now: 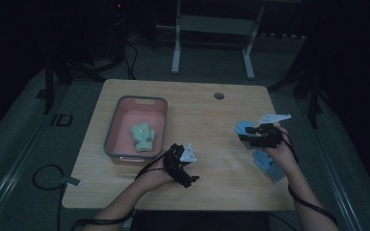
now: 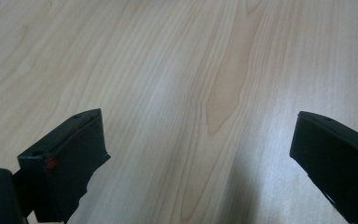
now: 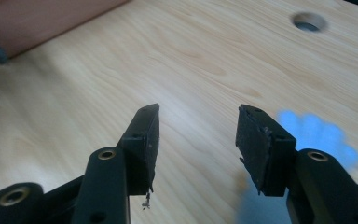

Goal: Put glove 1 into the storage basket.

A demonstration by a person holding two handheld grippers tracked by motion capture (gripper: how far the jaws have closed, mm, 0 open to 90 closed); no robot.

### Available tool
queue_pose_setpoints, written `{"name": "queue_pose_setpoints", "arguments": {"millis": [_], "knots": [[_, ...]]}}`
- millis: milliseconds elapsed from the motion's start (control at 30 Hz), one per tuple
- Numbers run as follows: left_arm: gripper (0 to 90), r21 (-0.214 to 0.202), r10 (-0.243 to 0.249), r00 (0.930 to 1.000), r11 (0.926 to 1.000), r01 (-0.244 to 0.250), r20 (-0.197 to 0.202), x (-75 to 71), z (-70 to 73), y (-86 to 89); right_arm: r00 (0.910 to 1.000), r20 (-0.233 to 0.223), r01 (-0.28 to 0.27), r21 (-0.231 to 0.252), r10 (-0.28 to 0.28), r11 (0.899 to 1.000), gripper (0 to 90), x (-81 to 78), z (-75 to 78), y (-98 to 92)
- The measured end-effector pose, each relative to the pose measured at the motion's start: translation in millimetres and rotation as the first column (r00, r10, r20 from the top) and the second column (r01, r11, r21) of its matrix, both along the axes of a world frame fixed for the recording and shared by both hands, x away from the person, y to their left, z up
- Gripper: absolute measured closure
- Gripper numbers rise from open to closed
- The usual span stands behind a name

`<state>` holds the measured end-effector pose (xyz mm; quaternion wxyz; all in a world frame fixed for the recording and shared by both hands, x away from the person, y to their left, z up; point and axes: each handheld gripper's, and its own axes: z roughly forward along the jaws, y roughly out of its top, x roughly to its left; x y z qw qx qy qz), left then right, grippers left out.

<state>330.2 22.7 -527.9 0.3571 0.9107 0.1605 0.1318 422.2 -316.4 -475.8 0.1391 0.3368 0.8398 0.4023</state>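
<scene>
A pale green glove [image 1: 143, 137] lies inside the pink bin [image 1: 114, 126] at the table's left. One blue glove [image 1: 243, 126] lies flat at the right, just beyond my right gripper [image 1: 244, 135], and a second blue glove [image 1: 269, 165] lies under that wrist. In the right gripper view, my right gripper [image 3: 199, 109] is open and holds nothing; the blurred blue glove [image 3: 318, 135] sits to the right of its jaws. My left gripper [image 1: 183, 164] hovers right of the bin's near corner. It [image 2: 198, 116] is wide open over bare wood.
The wooden table [image 1: 207, 110] has a round cable hole [image 1: 218, 95] at the back, also seen as a hole [image 3: 309, 21] in the right gripper view. The bin's side [image 3: 37, 18] is at that view's upper left. A metal stand [image 1: 212, 29] is behind the table.
</scene>
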Motion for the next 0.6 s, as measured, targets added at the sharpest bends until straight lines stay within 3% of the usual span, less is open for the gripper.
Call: {"name": "queue_pose_setpoints", "arguments": {"millis": [67, 233, 500, 600], "knots": [[3.5, -0.017, 0.004, 0.9999, 0.9998, -0.004, -0.013, -1.9, -4.1, 1.0, 0.9987, -0.010, 0.050, -0.008, -0.050, 0.999, 50.2, 8.7, -4.0, -18.0], [3.6, -0.035, -0.006, 0.9996, 0.9994, 0.005, -0.027, -8.5, -9.4, 1.4, 0.9953, -0.033, 0.089, -0.069, -0.091, 0.994, 54.4, 25.8, -18.2, -34.1], [3.5, -0.085, 0.033, 0.9989, 0.9958, -0.036, -0.034, -14.4, -16.2, 7.7, 0.9951, -0.053, 0.075, -0.158, -0.084, 0.985, 59.9, 57.2, -45.7, -35.4], [3.6, -0.078, 0.036, 0.9987, 0.9962, -0.039, -0.037, -15.9, -19.0, 9.9, 0.9960, -0.062, 0.051, -0.193, -0.064, 0.980, 59.9, 65.6, -52.7, -33.8]]}}
